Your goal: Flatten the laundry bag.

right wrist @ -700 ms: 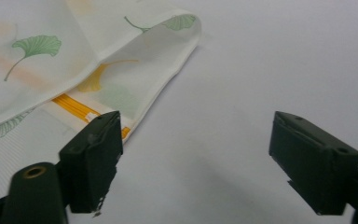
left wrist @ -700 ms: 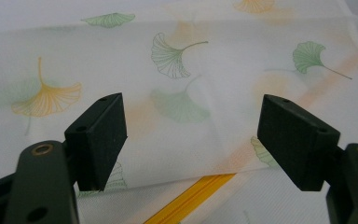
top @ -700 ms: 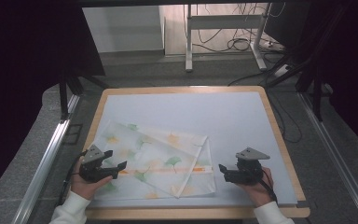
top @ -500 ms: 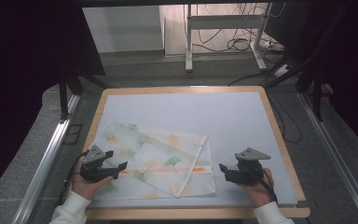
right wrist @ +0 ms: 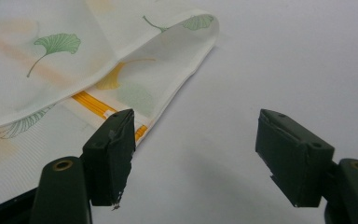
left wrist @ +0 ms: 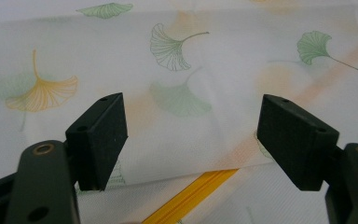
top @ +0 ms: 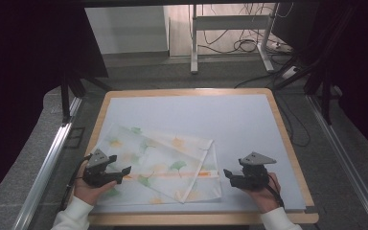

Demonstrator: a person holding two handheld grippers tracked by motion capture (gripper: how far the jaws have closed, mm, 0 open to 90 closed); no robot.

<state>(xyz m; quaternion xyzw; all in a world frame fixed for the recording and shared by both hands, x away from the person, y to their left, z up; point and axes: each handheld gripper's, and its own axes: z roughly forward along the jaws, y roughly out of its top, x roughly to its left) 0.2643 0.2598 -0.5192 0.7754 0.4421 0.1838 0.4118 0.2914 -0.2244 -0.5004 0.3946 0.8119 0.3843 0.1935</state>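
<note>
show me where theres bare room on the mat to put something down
The far half of the mat, beyond the leaf-print cloth, is bare, as is the strip right of the cloth up to the table's wooden rim. It is crowded near-left, where the cloth lies under the open left claw.
</note>
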